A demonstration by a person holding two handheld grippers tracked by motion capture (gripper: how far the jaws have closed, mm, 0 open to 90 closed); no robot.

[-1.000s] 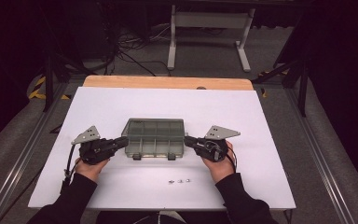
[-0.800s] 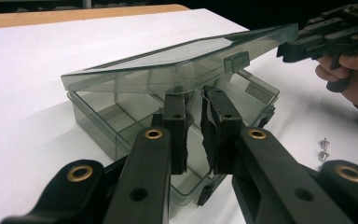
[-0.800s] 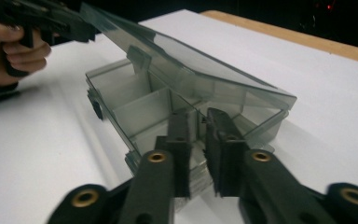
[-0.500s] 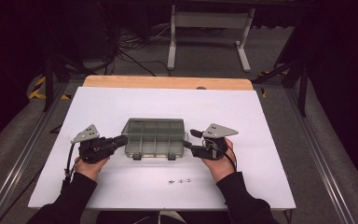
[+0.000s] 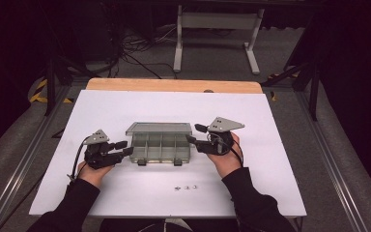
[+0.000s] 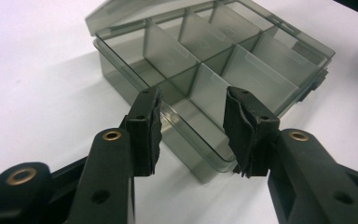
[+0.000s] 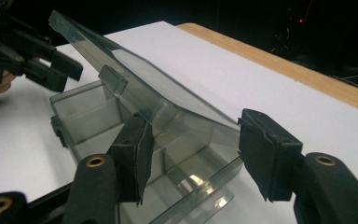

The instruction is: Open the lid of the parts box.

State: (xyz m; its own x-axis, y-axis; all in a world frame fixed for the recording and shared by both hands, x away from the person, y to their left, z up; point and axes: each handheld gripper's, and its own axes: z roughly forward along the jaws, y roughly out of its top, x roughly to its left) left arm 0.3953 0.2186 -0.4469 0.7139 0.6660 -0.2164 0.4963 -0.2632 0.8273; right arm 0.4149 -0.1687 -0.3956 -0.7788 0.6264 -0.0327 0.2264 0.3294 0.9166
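Looking at the white tabletop (image 5: 101, 111) first: the smoky compartment box (image 5: 161, 147) sits mid-table, lid (image 5: 159, 128) already propped partway up toward the far side, compartments seemingly empty. Left claw (image 5: 124, 148) and right claw (image 5: 193, 134) flank its ends, both half open, gripping nothing; the left has just been opening. Tiny screws (image 5: 185, 187) on the near side probably still need loading.

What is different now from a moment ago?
The box's lid has swung up and stands ajar. The right gripper rose a little with its jaws opened. The left gripper jaws have just opened off the box end. Box and small screws stayed put.
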